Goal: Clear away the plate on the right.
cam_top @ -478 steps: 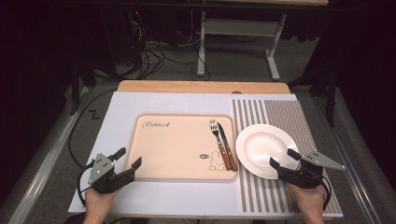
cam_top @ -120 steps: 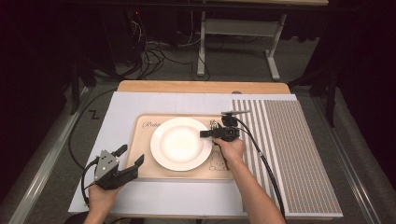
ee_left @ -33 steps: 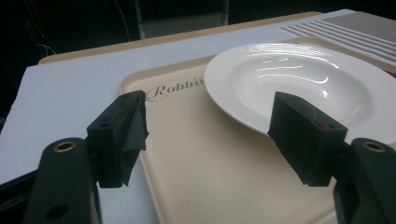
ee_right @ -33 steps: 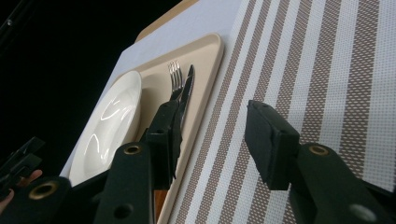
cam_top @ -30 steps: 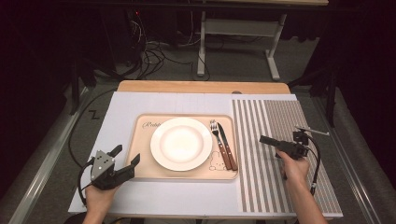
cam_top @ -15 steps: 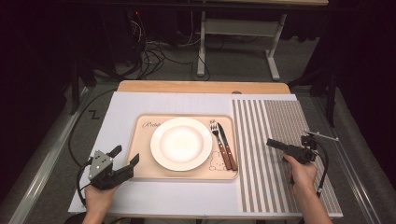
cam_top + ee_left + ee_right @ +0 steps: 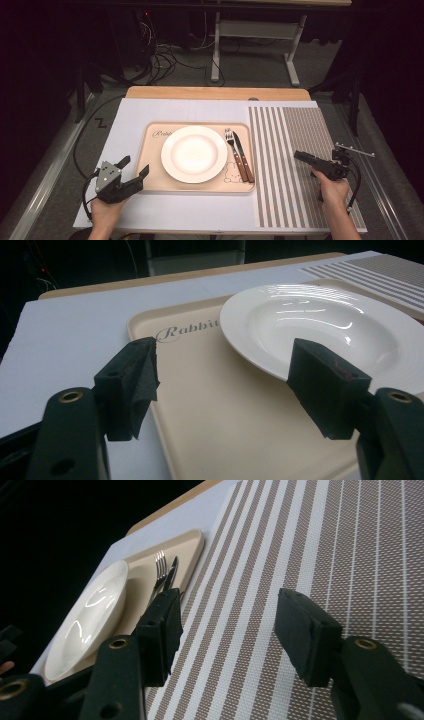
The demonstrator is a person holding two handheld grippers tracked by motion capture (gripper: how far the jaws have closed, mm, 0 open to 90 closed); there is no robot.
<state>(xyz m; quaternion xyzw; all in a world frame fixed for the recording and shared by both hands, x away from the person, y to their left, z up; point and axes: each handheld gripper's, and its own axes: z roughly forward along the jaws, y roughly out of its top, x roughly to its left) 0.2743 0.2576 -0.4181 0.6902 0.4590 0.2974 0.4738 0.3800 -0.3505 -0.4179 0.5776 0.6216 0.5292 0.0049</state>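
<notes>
Plate (image 7: 194, 153) sits on tray (image 7: 155, 172), beside fork (image 7: 234, 150) and knife (image 7: 243, 155). Glazed ceramic: stiff, slippery, breakable, fairly heavy; grip raised rim. Left claw (image 7: 134, 172) wide open, empty. Right claw (image 7: 302, 156) over striped mat (image 7: 290, 135), jaws just opening, nothing between.

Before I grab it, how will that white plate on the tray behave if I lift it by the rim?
The plate looks glossy, so probably slippery under the pads. Likely rigid and breakable. Its raised rim, seen in the left gripper view, should offer an edge to pinch.

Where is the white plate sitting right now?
In the high view the plate lies on the tray, left of the fork and knife.
</notes>
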